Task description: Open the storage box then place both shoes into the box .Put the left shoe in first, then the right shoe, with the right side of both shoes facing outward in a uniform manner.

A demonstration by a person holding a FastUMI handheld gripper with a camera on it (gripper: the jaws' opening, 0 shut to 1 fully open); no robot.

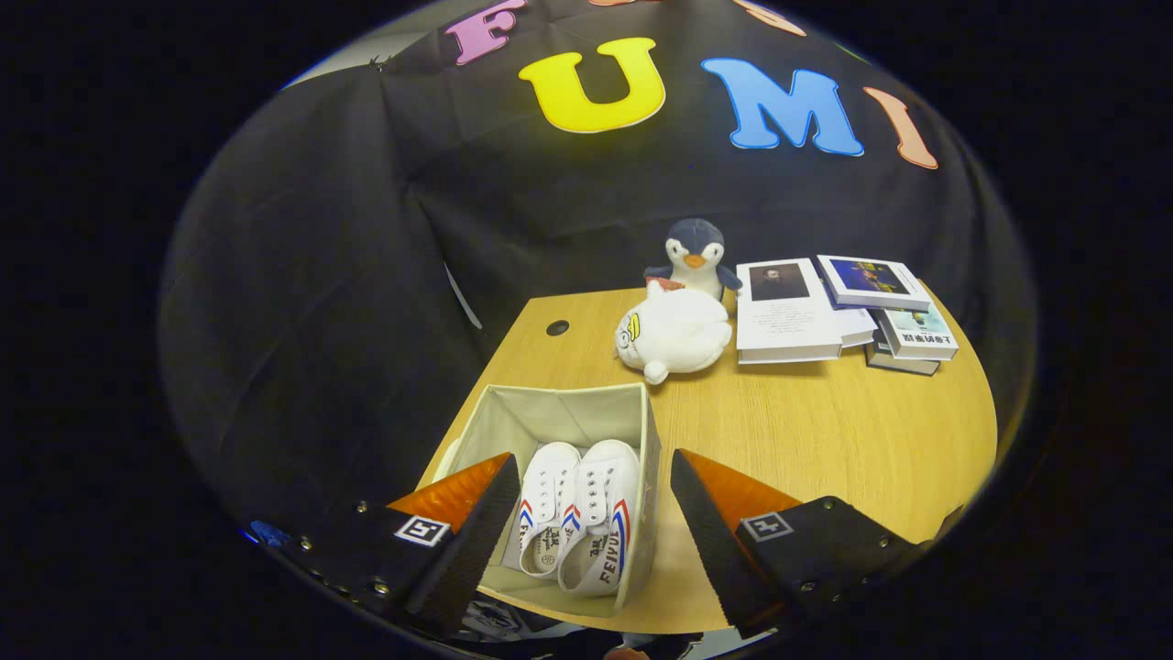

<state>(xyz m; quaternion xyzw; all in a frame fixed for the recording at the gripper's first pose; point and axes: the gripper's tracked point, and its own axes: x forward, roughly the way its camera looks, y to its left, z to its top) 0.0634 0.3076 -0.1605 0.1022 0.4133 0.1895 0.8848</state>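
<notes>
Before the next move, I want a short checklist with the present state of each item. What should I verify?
1. Box open: ok.
2. Left shoe inside the box: ok.
3. Right shoe inside, beside the left shoe: ok.
4. Both shoes point the same way: ok.
5. Gripper free: ok, jaws open, holding nothing, the shoes seen between them.
6. Plush toys and books away from the box: ok.

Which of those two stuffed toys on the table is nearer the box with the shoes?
The white plush, lying just beyond the storage box; the penguin sits upright behind it. The gripper is open above the box.
</notes>
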